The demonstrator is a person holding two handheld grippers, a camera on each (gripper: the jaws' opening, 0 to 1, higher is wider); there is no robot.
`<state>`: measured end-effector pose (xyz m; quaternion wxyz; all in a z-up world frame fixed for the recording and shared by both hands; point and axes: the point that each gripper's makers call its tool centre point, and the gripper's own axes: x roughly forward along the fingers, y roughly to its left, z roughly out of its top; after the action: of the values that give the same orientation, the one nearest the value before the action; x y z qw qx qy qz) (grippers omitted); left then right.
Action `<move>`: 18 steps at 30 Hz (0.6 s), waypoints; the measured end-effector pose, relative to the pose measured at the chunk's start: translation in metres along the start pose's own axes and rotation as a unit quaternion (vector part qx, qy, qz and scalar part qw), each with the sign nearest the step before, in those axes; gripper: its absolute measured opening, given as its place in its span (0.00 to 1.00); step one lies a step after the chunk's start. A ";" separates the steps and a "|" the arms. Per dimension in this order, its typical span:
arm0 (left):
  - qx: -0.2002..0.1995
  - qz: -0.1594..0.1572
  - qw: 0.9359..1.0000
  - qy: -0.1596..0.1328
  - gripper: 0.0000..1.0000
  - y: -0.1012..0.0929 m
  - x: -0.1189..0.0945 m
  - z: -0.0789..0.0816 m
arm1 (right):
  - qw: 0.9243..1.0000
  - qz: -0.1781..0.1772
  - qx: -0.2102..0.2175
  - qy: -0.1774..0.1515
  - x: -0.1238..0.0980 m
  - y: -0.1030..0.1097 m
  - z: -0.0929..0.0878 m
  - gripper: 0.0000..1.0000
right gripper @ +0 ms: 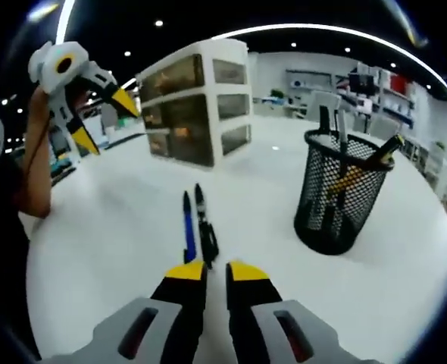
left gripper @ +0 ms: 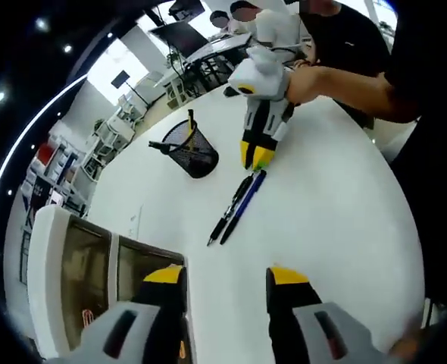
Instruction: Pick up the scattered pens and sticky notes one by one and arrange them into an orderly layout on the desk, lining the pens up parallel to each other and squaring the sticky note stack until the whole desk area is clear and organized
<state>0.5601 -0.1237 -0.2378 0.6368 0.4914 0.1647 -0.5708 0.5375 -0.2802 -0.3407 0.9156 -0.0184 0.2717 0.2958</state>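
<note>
1. While the white tabletop (right gripper: 117, 243) carries a drawer unit (right gripper: 197, 98) at its far side and a mesh pen cup (right gripper: 343, 193) to the right, no sticky notes can be seen.
2. A blue pen (right gripper: 188, 227) and a black pen (right gripper: 206, 224) lie side by side, nearly parallel.
3. The right gripper (right gripper: 216, 269), jaws slightly parted and empty, sits just at their near ends; the left gripper (left gripper: 227, 277), wide open and empty, is held well above.
4. Pen alignment is judged in hand; squaring their ends would be called for next.

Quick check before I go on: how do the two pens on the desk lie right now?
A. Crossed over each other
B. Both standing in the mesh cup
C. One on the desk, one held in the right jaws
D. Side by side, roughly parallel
D: the blue pen and the black pen lie close together lengthwise on the white desk, just ahead of the right gripper, whose jaws hold nothing.
</note>
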 end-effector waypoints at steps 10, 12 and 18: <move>-0.002 -0.001 1.000 0.001 0.42 0.000 0.001 0.001 | 1.000 0.018 -0.006 -0.006 0.008 0.017 -0.001 0.09; 0.000 -0.001 1.000 0.001 0.42 0.000 0.003 0.001 | 1.000 0.020 -0.021 -0.009 0.005 0.019 -0.002 0.09; -0.003 0.001 1.000 -0.005 0.41 0.002 0.002 0.003 | 0.999 0.023 -0.021 -0.027 0.006 0.025 0.001 0.10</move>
<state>0.5615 -0.1277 -0.2368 0.6400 0.4863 0.1628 -0.5722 0.5283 -0.2566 -0.3400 0.9148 -0.0234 0.2412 0.3232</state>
